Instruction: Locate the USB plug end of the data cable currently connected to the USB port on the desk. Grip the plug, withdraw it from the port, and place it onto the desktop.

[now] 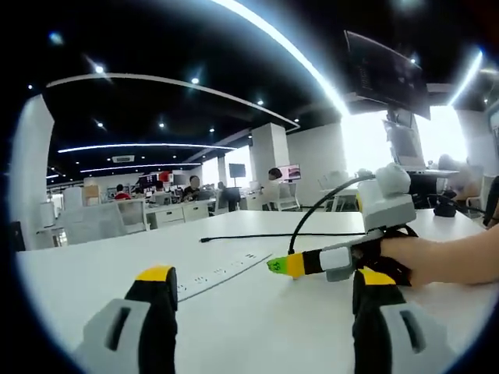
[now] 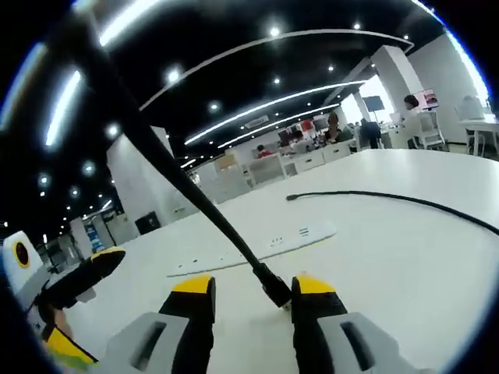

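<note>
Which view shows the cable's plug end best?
The right gripper view: the plug sits close up between the right hand-held gripper's jaws. The left gripper view has that gripper hiding the plug.

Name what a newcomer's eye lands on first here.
In the right gripper view, a black cable slants across the frame, its plug end between the right gripper's yellow-tipped jaws. Beyond lies a flat white port strip on the white desk.

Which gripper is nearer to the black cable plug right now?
Right. The right gripper has the black cable plug between its yellow-tipped jaws over the white desk. The left gripper sits open, farther back from it.
</note>
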